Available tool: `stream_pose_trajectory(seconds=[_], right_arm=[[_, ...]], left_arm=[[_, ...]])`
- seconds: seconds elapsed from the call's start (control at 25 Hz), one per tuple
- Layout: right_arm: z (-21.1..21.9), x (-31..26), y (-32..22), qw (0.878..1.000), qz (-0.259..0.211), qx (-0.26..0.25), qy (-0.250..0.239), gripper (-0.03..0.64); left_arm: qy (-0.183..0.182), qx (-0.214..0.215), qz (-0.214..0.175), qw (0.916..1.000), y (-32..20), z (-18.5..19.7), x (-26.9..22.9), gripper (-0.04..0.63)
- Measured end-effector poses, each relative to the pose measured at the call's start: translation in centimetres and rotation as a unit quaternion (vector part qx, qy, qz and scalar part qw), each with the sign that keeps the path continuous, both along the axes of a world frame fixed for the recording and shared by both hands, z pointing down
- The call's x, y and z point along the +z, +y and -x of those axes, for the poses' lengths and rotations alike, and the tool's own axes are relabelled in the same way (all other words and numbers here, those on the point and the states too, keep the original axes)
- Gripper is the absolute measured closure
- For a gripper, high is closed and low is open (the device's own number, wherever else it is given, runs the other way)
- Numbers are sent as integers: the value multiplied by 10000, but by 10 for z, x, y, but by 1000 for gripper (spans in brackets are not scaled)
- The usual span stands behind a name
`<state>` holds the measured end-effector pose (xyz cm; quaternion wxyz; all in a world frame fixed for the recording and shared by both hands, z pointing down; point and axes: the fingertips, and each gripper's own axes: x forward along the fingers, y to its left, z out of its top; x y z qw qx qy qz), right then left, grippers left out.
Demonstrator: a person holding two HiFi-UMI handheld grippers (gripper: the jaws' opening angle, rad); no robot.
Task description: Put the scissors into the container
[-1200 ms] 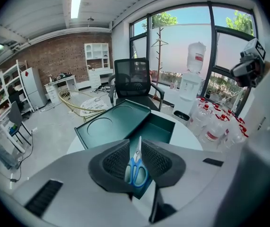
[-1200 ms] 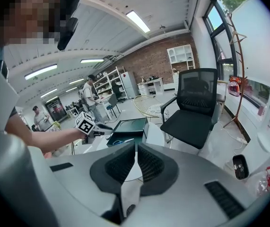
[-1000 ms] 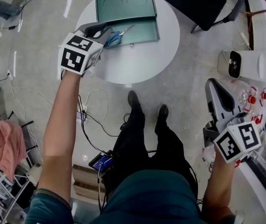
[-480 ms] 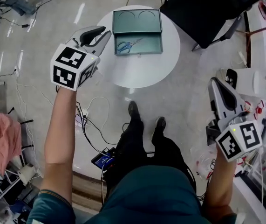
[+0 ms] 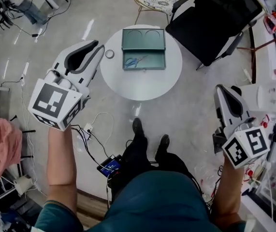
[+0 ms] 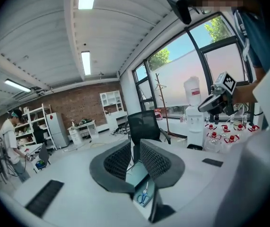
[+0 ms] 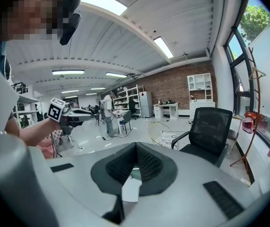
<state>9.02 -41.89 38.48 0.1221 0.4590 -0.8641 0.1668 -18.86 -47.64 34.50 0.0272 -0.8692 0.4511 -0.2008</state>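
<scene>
Blue-handled scissors [image 5: 137, 61] are lying in the green rectangular container [image 5: 143, 38] on the round white surface [image 5: 142, 86]. Left tongs [image 5: 98, 46] are hanging slightly open, right tongs [image 5: 220, 88] closed.

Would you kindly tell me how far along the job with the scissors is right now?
Done: the scissors lie inside the green container on the round table. In hand: nothing. The left hand-held gripper is slightly open and empty, and the right hand-held gripper is shut and empty, both clear of the table. Left: apparently nothing.
</scene>
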Motion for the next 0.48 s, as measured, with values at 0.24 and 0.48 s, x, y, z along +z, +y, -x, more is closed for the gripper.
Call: stream_pose_trajectory(seconds=[0.24, 0.48], right_arm=[[-16, -37, 28, 9996, -261, -82, -5, 580], [-46, -68, 63, 9995, -275, -161, 6, 580]], left_arm=[[91, -43, -435, 9990, 65, -11, -64, 517], [145, -62, -614, 9980, 127, -40, -107, 517]])
